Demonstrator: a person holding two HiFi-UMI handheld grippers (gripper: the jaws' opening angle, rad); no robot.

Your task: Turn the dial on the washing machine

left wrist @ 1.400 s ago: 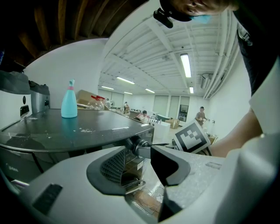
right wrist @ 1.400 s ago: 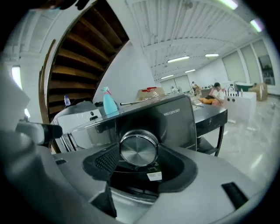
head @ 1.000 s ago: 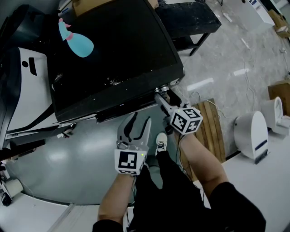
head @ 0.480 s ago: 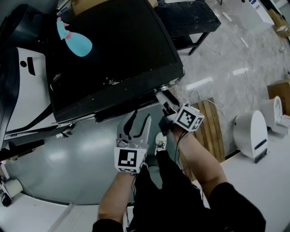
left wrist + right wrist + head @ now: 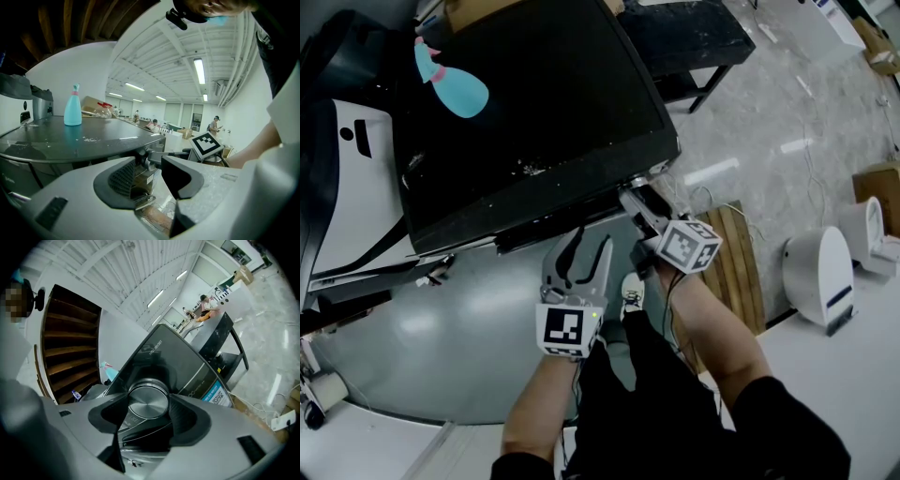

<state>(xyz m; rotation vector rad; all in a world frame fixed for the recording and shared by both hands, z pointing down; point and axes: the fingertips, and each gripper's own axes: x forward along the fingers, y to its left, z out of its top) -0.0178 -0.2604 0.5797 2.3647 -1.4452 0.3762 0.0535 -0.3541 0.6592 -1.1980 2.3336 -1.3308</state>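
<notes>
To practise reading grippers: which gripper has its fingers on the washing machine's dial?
The right gripper: its fingers clasp the silver dial; the left gripper is open and empty.

Washing machine (image 5: 534, 103) is glossy black, dial (image 5: 147, 401) silver, spray bottle (image 5: 457, 89) teal with a pink collar, and marker cubes (image 5: 564, 330) have black-and-white squares.

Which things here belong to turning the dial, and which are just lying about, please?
In the job: washing machine, dial, right gripper gripping it.
Lying about: spray bottle on the machine, wooden pallet, black table; left gripper idle, open.
</notes>
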